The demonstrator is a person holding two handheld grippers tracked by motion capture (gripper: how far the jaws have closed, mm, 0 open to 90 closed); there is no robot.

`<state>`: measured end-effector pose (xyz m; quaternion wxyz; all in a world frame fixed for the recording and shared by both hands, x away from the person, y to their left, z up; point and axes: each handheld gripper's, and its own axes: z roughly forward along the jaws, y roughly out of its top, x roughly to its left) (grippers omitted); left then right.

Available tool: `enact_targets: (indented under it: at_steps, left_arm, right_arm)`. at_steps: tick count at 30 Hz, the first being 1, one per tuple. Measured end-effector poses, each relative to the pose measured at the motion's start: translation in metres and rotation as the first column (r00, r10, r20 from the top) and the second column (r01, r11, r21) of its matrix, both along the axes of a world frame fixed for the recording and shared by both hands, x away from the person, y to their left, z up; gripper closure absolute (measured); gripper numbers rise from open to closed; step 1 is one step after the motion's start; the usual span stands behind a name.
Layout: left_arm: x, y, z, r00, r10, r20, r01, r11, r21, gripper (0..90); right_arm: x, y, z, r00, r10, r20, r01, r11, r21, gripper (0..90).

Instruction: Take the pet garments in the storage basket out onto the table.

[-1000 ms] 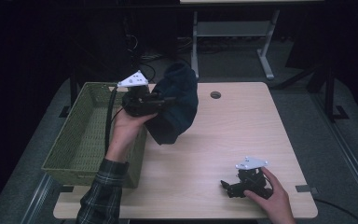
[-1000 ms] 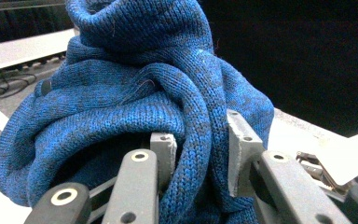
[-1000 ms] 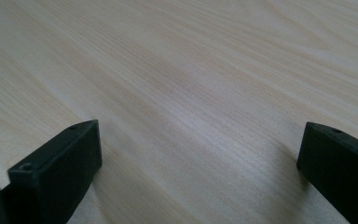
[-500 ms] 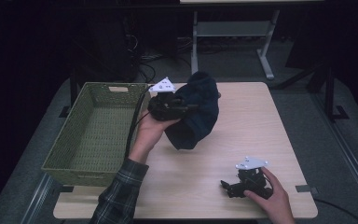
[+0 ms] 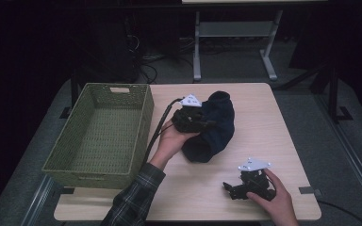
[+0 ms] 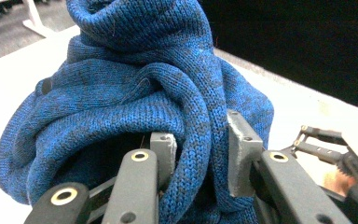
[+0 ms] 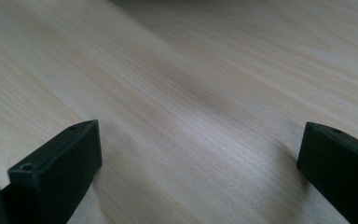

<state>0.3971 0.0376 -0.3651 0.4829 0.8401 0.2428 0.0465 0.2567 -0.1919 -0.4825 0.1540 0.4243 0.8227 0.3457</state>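
Knit garment point(image 5: 214, 127) — dark blue, bunched up, sits mid-bench just right of the green woven basket point(image 5: 99, 134). Long axis runs on a diagonal in the high view, from a rounded top end at the far right down to a lower end nearer the person; whether its underside touches the bench point(image 5: 268, 117) or hangs just above, cannot tell. Left tongs point(image 5: 191, 120) come in from the garment's left side, person's left hand point(image 5: 172, 141) wrapped round the body, cable trailing back along the basket wall. In the left gripper view the left tongs point(image 6: 200, 158) are closed down on a thick rolled fold of the knit, pads point(image 6: 242, 154) pressing it from both sides, narrow gap stuffed with fabric. Right tongs point(image 5: 228, 188) low at the near right of the bench, held in the right hand point(image 5: 275, 200), well apart from the garment. Right gripper view — right tongs point(image 7: 200, 154) spread wide, nothing between them, bare pale wood just below.
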Motion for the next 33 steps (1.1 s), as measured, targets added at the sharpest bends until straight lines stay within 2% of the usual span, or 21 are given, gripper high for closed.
enact_targets:
  at_steps: [1, 7, 10, 15, 16, 19, 20, 22, 23, 24, 27, 29, 33]
  left_arm:
    - [0.0, 0.0, 0.0, 1.0, 0.0, 0.0, 0.0, 1.0, 0.0, 68.3]
    - [0.004, -0.019, -0.027, 0.9996, -0.007, -0.029, 0.009, 0.9978, 0.066, 68.3]
    - [0.005, -0.026, -0.039, 0.999, -0.008, -0.045, 0.011, 0.9965, 0.082, 68.2]
    - [0.008, -0.037, -0.061, 0.9972, -0.02, -0.072, 0.029, 0.991, 0.131, 67.6]
    - [0.009, -0.041, -0.069, 0.9961, -0.019, -0.086, 0.032, 0.988, 0.151, 67.2]
    - [0.011, -0.043, -0.076, 0.9956, -0.024, -0.091, 0.04, 0.9841, 0.173, 65.5]
    - [0.011, -0.044, -0.079, 0.9955, -0.016, -0.093, 0.031, 0.9849, 0.17, 64.6]
    - [0.012, -0.043, -0.081, 0.995, -0.017, -0.098, 0.033, 0.9859, 0.164, 61.7]
    - [0.012, -0.043, -0.08, 0.9949, -0.02, -0.099, 0.036, 0.9859, 0.163, 55.0]
    - [0.011, -0.043, -0.08, 0.995, -0.019, -0.098, 0.035, 0.9863, 0.162, 55.0]
    - [0.009, -0.042, -0.074, 0.9969, -0.021, -0.076, 0.033, 0.9858, 0.165, 42.9]
    - [0.008, -0.039, -0.069, 0.9971, -0.015, -0.075, 0.025, 0.9895, 0.142, 37.1]
    - [0.006, -0.031, -0.06, 0.9978, -0.012, -0.065, 0.021, 0.9912, 0.131, 27.4]
  right_arm:
    - [0.0, 0.0, 0.0, 1.0, 0.0, 0.0, 0.0, 1.0, 0.0, 0.0]
    - [0.0, 0.0, 0.0, 1.0, 0.002, -0.004, -0.002, 1.0, -0.001, 0.0]
    - [0.0, 0.0, 0.0, 1.0, 0.003, -0.004, -0.003, 1.0, 0.001, 0.0]
    - [0.0, 0.0, 0.0, 1.0, 0.006, 0.0, -0.006, 1.0, -0.002, 0.0]
    - [0.0, 0.0, 0.0, 1.0, 0.007, 0.001, -0.007, 1.0, -0.002, 0.0]
    - [0.0, 0.0, 0.0, 1.0, 0.009, 0.001, -0.009, 1.0, -0.003, 0.0]
    - [0.0, 0.0, 0.0, 1.0, 0.008, -0.003, -0.008, 1.0, -0.002, 0.0]
    - [0.0, 0.0, 0.0, 1.0, 0.008, -0.003, -0.008, 1.0, -0.002, 0.0]
    - [0.0, 0.0, 0.0, 1.0, 0.008, -0.003, -0.008, 1.0, -0.002, 0.0]
    - [0.0, 0.0, 0.0, 1.0, 0.008, -0.003, -0.008, 1.0, -0.002, 0.0]
    - [0.0, 0.0, 0.0, 0.9999, 0.01, 0.001, -0.01, 0.9999, -0.003, 0.0]
    - [0.0, 0.0, 0.0, 1.0, 0.01, 0.0, -0.01, 1.0, -0.002, 0.0]
    - [0.0, 0.0, 0.0, 1.0, 0.009, 0.001, -0.009, 1.0, -0.002, 0.0]
